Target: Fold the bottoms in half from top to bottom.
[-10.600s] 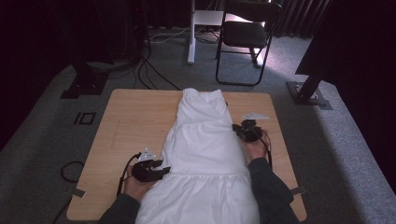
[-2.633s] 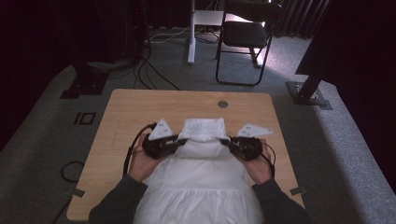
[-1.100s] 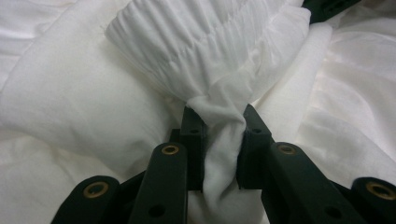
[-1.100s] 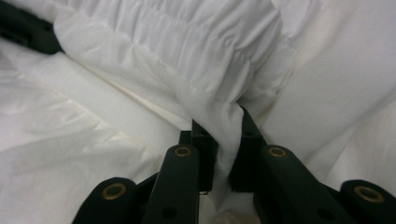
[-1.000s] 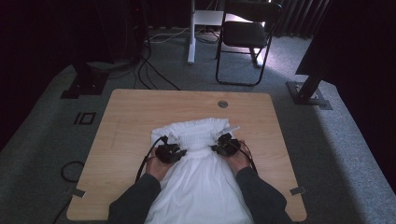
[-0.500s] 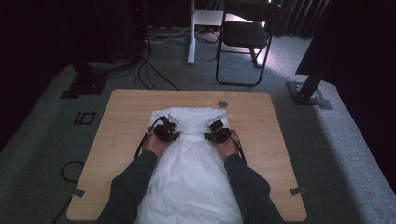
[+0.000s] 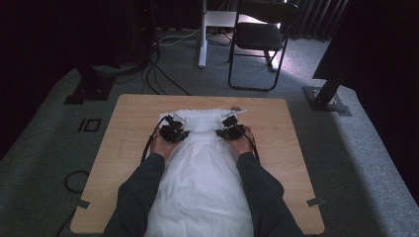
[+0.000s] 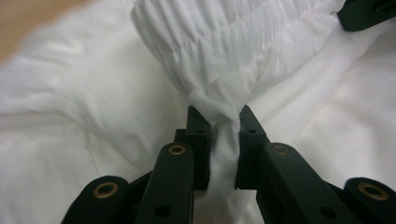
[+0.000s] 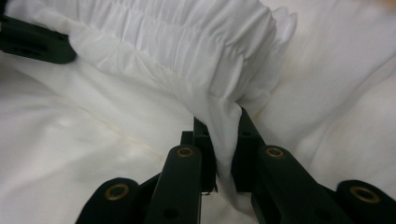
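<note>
Both hand-held grippers now sit farther up the counter than a second ago, carrying the smocked band of the white garment forward over its own cloth. The left hand-held gripper has just been closing, with a bunched corner of the band pinched between its jaws. The right hand-held gripper clamps the opposite corner. The fold seems nearly laid, with release likely next.

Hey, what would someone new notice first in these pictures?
A white garment spread down the middle of the wooden table. The left tongs and right tongs each pinch a corner of its gathered elastic band, near the far edge. Beyond stands a black chair.
</note>
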